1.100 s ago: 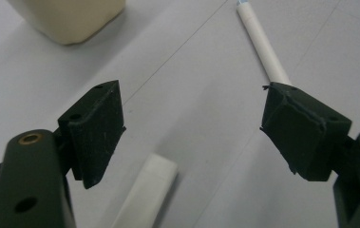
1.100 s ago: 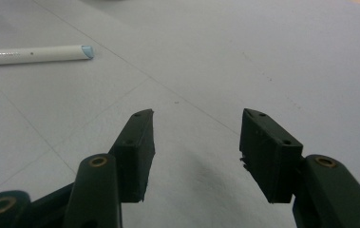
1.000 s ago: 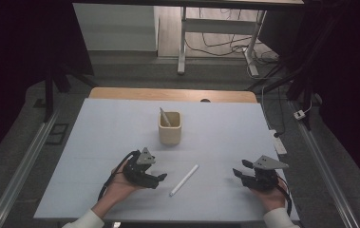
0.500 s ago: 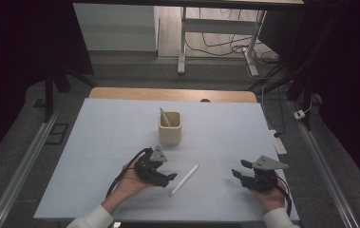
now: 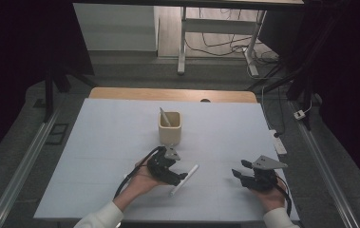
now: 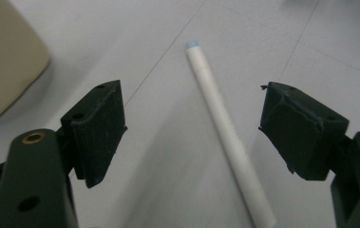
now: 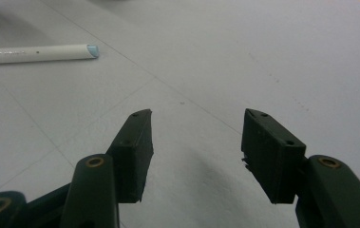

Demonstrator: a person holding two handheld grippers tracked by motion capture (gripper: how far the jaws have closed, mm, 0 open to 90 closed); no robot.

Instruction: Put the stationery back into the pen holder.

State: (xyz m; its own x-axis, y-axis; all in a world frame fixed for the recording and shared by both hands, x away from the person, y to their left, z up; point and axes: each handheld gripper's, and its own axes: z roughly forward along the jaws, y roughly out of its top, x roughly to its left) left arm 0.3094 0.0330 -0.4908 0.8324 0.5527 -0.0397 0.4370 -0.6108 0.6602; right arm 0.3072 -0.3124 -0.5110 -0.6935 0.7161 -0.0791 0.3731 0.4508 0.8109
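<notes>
A white pen (image 5: 184, 180) lies flat on the pale desk (image 5: 97, 142), slanting from 7 o'clock to 1 o'clock, its light blue tip toward 1 o'clock. The left gripper (image 5: 177, 176) sits low over the pen's lower half, held by the left hand (image 5: 142, 183). In the left gripper view its 2 fingers (image 6: 97, 130) are spread wide with the pen (image 6: 227, 137) running between them, touching neither; they hold nothing. A cream square cup (image 5: 170, 127) stands at 12 o'clock from that gripper, near it, with 1 pale stick leaning inside. The right gripper (image 5: 238, 174) rests at 3 o'clock from the pen, well apart, in the right hand (image 5: 270, 197). Its fingers (image 7: 132, 152) are also wide open and empty above bare desk, with the pen's blue-tipped end (image 7: 37, 53) off at 10 o'clock.
</notes>
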